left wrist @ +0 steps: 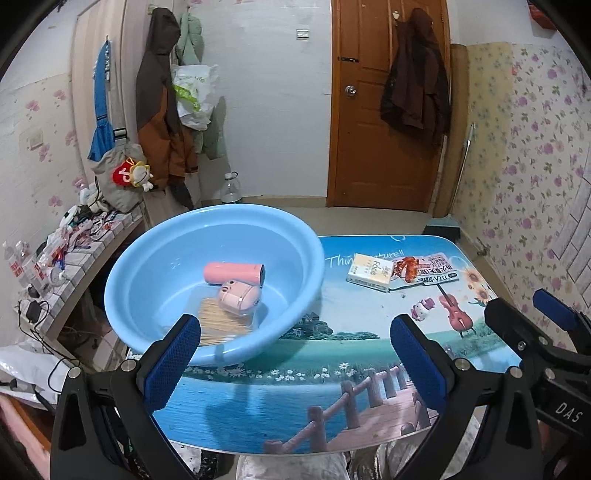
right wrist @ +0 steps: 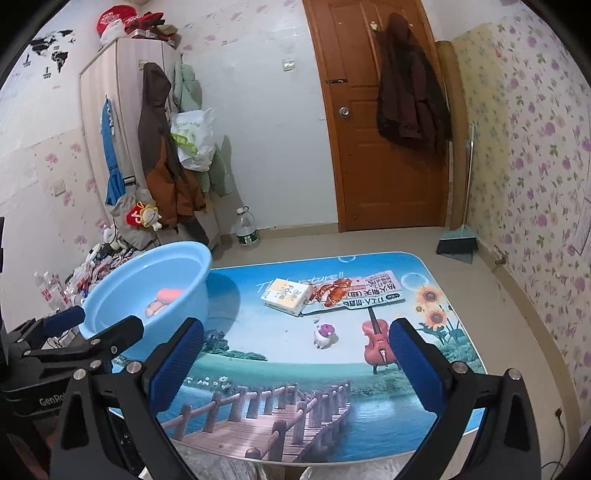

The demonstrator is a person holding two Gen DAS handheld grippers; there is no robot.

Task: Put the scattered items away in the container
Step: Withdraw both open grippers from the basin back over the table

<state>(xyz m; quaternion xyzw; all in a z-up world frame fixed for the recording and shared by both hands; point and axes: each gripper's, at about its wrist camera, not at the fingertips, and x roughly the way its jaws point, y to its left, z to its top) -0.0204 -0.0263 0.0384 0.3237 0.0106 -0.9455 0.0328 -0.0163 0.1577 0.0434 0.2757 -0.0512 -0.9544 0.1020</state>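
Round light-blue plastic basin [left wrist: 147,258]; pink cylinder [left wrist: 232,273] and pale-pink case [left wrist: 240,295] inside; tabletop [right wrist: 295,387] printed with blue lake, wooden bridge, sunflowers; white-and-yellow tissue pack [right wrist: 288,293]; blue-padded black gripper fingers [right wrist: 177,365].

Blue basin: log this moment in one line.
blue basin: three items | table: tissue pack, snack packet | claws: open, empty

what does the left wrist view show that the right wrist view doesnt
Only the left wrist view: a box of sticks on the basin floor, under the pink case.
Only the right wrist view: a broom by the wall and a wardrobe top piled with clothes.
Both: the blue basin, the tissue pack, the snack bag, the door, and both claws, left and right, open and empty.
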